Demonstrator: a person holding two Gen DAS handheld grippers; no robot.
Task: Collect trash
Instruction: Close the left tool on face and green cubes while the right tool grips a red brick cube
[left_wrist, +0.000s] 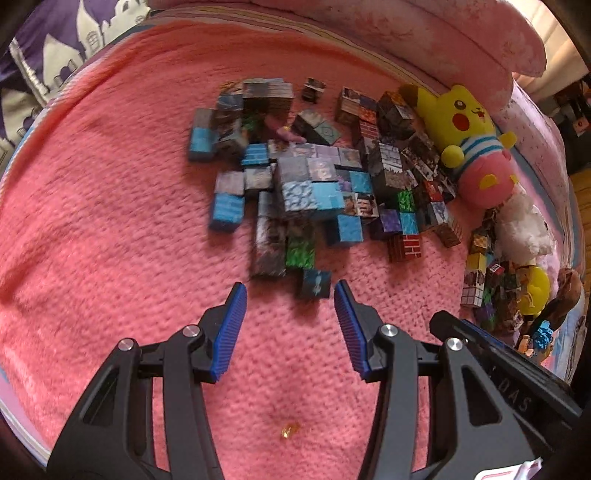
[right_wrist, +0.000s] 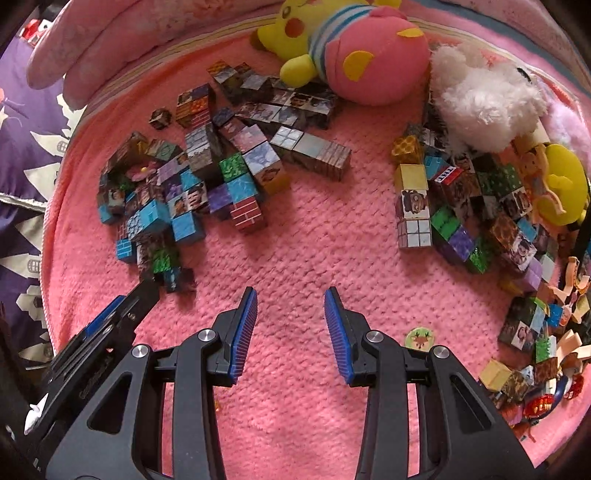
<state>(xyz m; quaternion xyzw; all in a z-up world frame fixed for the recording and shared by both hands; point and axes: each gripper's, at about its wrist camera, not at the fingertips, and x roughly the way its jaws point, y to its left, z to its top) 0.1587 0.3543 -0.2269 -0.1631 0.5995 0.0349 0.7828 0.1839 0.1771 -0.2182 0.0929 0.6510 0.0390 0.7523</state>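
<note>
Jaws spread and empty on both the left gripper (left_wrist: 290, 290) and right gripper (right_wrist: 290, 293), poised low over the pink blanket (left_wrist: 110, 221), apparently ready to gather the scattered cubes (left_wrist: 295, 177).

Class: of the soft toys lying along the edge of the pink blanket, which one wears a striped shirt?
The yellow plush with red cheeks: a blue-and-white striped band crosses its middle. The fluffy white plush beside it is plain.

"TNT" stood in white letters on red cube (right_wrist: 448, 173) in right-hand block pile; other printing was too blurred to read.
</note>
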